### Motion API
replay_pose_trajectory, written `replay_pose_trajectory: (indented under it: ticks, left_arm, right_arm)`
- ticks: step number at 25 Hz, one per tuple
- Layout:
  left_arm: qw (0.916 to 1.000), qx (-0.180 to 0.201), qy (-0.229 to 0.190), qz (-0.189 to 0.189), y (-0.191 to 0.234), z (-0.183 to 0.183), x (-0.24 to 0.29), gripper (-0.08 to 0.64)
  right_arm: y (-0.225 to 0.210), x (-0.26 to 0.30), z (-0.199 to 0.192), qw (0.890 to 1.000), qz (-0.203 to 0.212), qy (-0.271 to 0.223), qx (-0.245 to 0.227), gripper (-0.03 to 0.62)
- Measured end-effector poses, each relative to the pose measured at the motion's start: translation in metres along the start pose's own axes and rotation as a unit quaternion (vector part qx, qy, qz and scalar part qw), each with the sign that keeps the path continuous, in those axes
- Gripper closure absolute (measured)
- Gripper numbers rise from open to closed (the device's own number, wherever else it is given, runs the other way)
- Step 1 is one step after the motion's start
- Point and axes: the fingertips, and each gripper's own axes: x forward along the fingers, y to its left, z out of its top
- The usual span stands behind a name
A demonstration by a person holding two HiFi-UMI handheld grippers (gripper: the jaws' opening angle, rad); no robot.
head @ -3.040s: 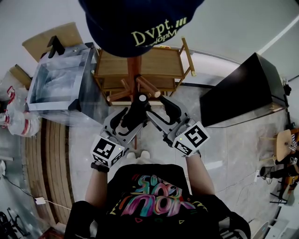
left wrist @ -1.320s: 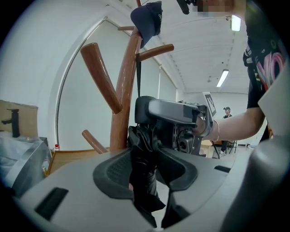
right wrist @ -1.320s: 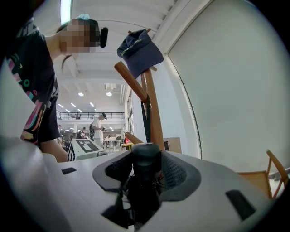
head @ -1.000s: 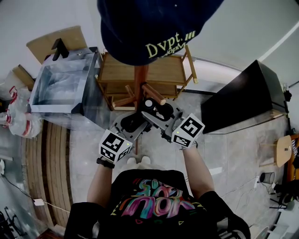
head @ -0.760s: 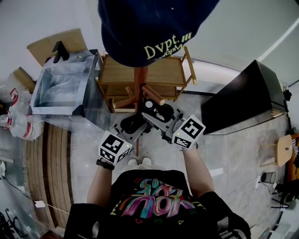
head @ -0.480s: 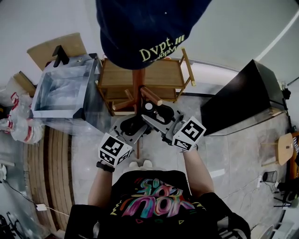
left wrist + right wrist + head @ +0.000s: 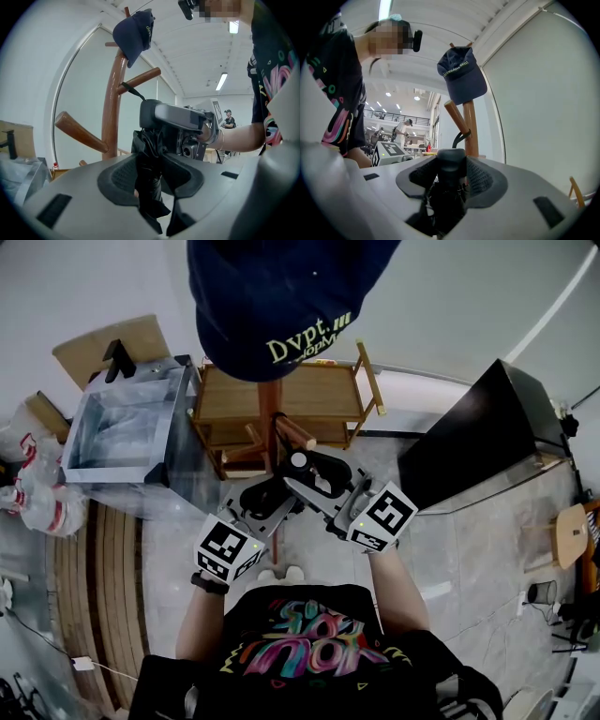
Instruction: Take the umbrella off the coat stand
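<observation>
A black folded umbrella (image 7: 281, 486) is gripped by both grippers in front of the brown wooden coat stand (image 7: 270, 413). My left gripper (image 7: 151, 169) is shut on its bunched fabric (image 7: 149, 159). Higher up, my right gripper (image 7: 451, 174) is shut on the thick handle (image 7: 451, 164); its round end cap (image 7: 298, 461) faces up in the head view. The umbrella's black strap (image 7: 133, 91) still loops over an upward-slanting peg (image 7: 143, 78); it shows again as the strap (image 7: 461, 137) against the stand's pole (image 7: 469, 126). A navy cap (image 7: 272, 296) hangs on top of the stand.
A wooden rack (image 7: 314, 395) stands behind the coat stand, with a glass-sided box (image 7: 122, 418) to its left. A black cabinet (image 7: 478, 427) is at the right and plastic bags (image 7: 23, 474) lie at far left. People stand in the far background (image 7: 401, 129).
Both grippers have lifted the umbrella, so its end cap sits nearer the head camera. The strap still hangs on the peg and both grips are unchanged.
</observation>
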Motion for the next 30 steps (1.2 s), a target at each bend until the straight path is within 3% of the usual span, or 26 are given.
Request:
replay_pose_trajectory:
  ticks: [14, 30]
  left_arm:
    - [0.9997, 0.016, -0.009, -0.019, -0.025, 0.028, -0.007, 0.399]
    - [0.9972, 0.027, -0.005, -0.070, -0.064, 0.050, -0.007, 0.399]
  right_arm:
    - [0.016, -0.020, 0.033, 0.999, -0.012, -0.027, -0.020, 0.385]
    - [0.032, -0.055, 0.059, 0.997, -0.060, -0.045, -0.036, 0.385]
